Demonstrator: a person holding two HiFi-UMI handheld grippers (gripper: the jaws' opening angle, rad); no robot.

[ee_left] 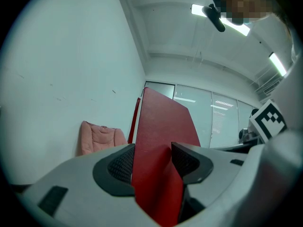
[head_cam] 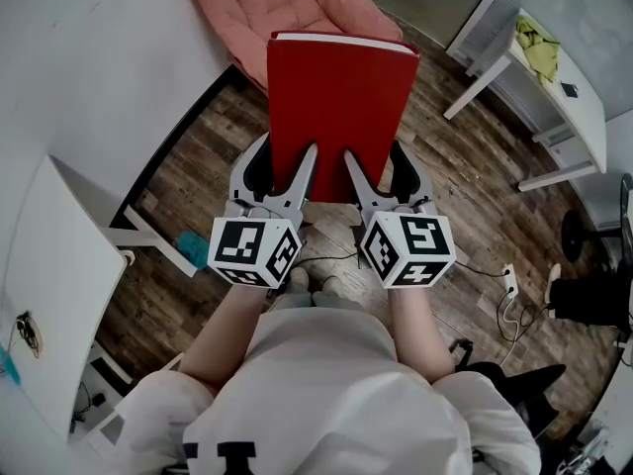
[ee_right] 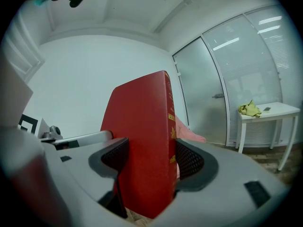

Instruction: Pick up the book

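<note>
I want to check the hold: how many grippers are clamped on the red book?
2. The left gripper clamps the red book at the left of its near edge, the right gripper at the right of that edge. The book stands between the jaws of each.

White short-sleeved shirt [head_cam: 326,394] (dark lettering), grey left gripper [head_cam: 284,161] and right gripper [head_cam: 381,161], black-and-white marker cubes [head_cam: 255,250], ribbed fingers [ee_left: 120,164]

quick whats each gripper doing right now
Left gripper: shut on the red hardcover book.
Right gripper: shut on the same red hardcover book.
</note>
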